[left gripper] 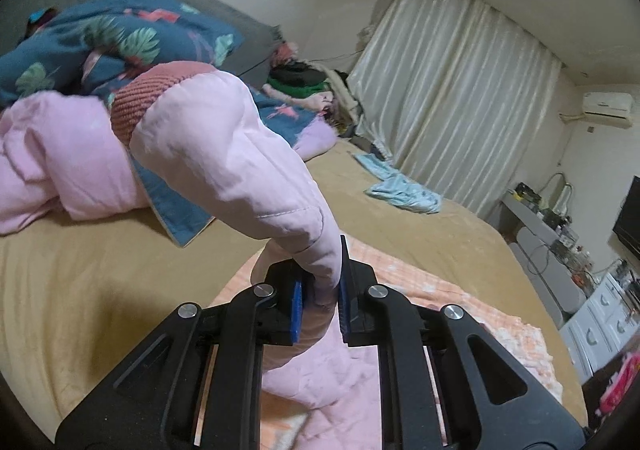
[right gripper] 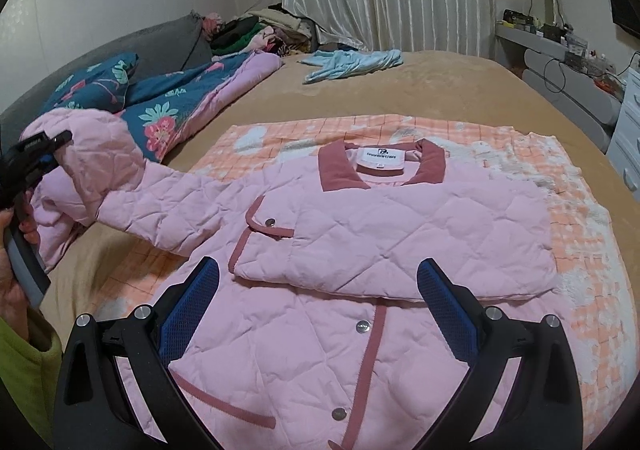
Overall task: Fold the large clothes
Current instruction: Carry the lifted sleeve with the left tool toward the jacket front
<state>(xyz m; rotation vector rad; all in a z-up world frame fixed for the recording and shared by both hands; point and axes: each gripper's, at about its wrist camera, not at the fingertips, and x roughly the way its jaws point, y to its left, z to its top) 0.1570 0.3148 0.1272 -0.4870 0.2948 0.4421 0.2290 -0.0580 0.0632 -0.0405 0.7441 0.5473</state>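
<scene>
the left tool (left gripper: 320, 290) is clenched on the sleeve (left gripper: 224, 153) of the pink quilted jacket (right gripper: 360, 234), holding it lifted over the bed (left gripper: 100, 270). the right tool (right gripper: 318, 282) hangs with its jaws spread wide above the jacket's front, gripping nothing. the jacket lies on an orange checked blanket (right gripper: 580, 250); a floral quilt (right gripper: 168, 105) and a light blue garment (right gripper: 352, 63) lie beyond.

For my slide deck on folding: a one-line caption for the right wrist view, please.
Right tool open above the pink quilted jacket; left tool lifts its sleeve.
</scene>
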